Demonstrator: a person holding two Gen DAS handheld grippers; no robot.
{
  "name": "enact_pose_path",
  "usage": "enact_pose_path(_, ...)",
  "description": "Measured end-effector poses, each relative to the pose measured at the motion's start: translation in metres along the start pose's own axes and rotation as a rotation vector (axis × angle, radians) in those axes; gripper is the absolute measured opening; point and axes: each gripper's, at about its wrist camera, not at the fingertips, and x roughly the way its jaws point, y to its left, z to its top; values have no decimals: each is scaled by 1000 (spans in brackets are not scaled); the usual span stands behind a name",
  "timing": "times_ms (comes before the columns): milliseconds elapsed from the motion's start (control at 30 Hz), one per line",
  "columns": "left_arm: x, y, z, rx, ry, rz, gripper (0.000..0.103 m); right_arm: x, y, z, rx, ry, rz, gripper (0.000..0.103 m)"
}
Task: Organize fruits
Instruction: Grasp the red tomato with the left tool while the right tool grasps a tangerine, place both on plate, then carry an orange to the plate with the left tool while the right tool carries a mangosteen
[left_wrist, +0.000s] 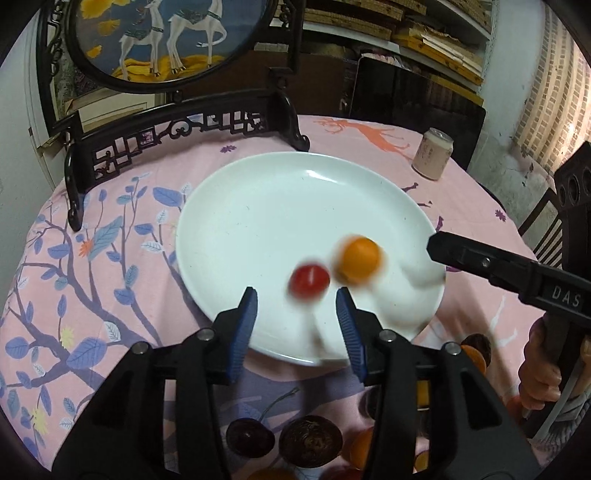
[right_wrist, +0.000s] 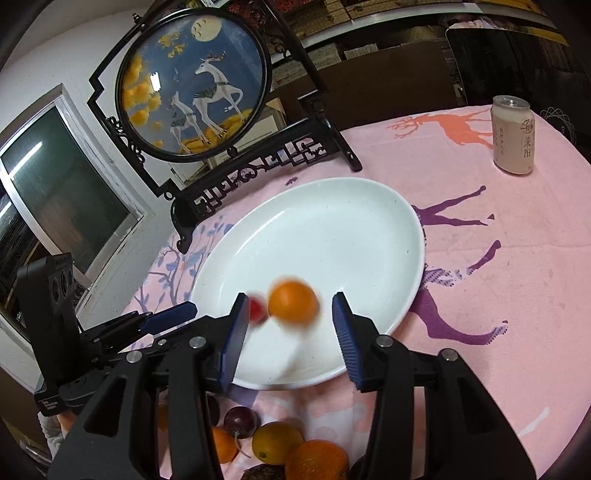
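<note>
A white oval plate (left_wrist: 266, 206) (right_wrist: 332, 229) lies on the pink tablecloth. A small red fruit (left_wrist: 308, 282) (right_wrist: 257, 308) and an orange (left_wrist: 360, 260) (right_wrist: 293, 302) are over its near part, both blurred. My left gripper (left_wrist: 295, 301) is open above the plate's near rim, and the red fruit shows between its blue pads without touching them. My right gripper (right_wrist: 290, 301) is open too, with the orange in the gap, clear of both pads. Loose fruit lies on the cloth under the grippers: dark plums (right_wrist: 240, 421), a yellow citrus (right_wrist: 277, 443) and oranges (right_wrist: 317, 461).
A dark carved stand with a round deer picture (right_wrist: 192, 88) rises just behind the plate. A pale drink can (right_wrist: 513, 136) stands at the back right. A person's hand (left_wrist: 543, 373) holds the right gripper's handle. A dark chair (left_wrist: 569, 206) is beyond the table's right edge.
</note>
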Motion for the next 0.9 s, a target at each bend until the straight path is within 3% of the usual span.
enact_pose_path(200,-24,13,-15,-34,-38,18,45,-31,5,-15,4,-33,41,47)
enact_pose_path(367,-41,31,-47,-69,-24,46,47,-54,11,-41,-57,-37,-2,47)
enact_pose_path(600,-63,50,-78,-132,-25,34,52,-73,-11,-64,11,-30,-44,47)
enact_pose_path(900,-74,18,-106,15,-11,-33,56,-86,-17,-71,28,-46,-56,49)
